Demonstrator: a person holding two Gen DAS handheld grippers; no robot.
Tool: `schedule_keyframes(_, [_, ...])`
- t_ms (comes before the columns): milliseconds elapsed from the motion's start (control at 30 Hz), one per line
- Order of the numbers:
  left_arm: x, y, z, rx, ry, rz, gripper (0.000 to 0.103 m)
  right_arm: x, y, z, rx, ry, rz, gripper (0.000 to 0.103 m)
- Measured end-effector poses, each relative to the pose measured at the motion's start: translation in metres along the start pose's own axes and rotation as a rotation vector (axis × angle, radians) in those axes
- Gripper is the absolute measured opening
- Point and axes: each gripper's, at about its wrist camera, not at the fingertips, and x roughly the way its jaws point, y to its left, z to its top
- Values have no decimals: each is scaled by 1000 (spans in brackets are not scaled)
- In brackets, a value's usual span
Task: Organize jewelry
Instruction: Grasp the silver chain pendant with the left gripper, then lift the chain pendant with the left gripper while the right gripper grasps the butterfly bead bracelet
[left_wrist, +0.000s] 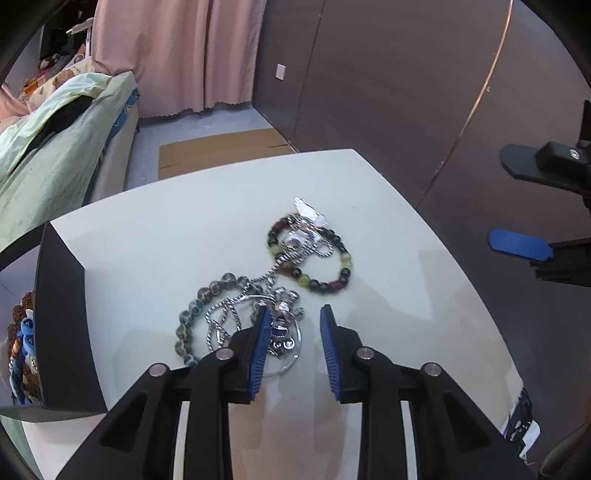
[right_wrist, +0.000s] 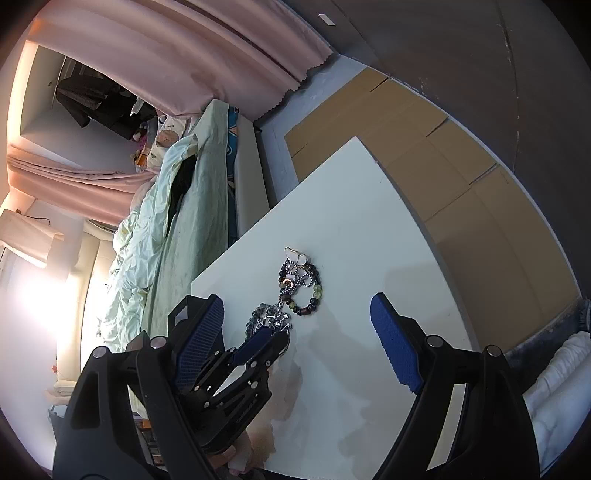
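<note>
1. On the white table (left_wrist: 155, 243): a tangled pile of jewelry, with a dark and green beaded bracelet (left_wrist: 310, 258) farthest out, a grey glass-bead bracelet (left_wrist: 201, 314) nearer, and a twisted silver chain (left_wrist: 258, 284) laid across both.
2. Left gripper (left_wrist: 295, 325) lowered over the near end of the pile, blue pads partly closed around a silver charm (left_wrist: 282, 325); left pad touching it, right pad standing clear, so not yet clamped.
3. Right gripper (right_wrist: 295, 317) spread wide, holding nothing, raised above the table off to the side of the pile.
4. Left of the table edge: a black box (left_wrist: 62, 317) holding more beads, brown and blue.
5. Beyond: a pink curtain (left_wrist: 177, 51), a bed with pale green bedding (left_wrist: 59, 122), flat cardboard (left_wrist: 221, 147) on the floor.
6. No readable writing; a printed card (left_wrist: 521, 417) at the table's right edge too blurred to read.
</note>
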Motion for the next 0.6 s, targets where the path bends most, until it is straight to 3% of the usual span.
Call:
schedule_keyframes(267, [10, -1, 0, 3, 23, 27, 20, 1, 0, 1, -7, 7, -1, 82])
schedule_keyframes(333, [10, 1, 2, -9, 26, 36, 12, 2, 1, 1, -13, 11, -2, 82])
schedule_keyframes(467, [7, 4, 2, -25, 35, 22, 12, 8, 7, -2, -39, 26, -8, 82])
schedule_keyframes(600, [-13, 8, 7, -43, -16, 5, 12, 18, 12, -8, -58, 47, -17, 81])
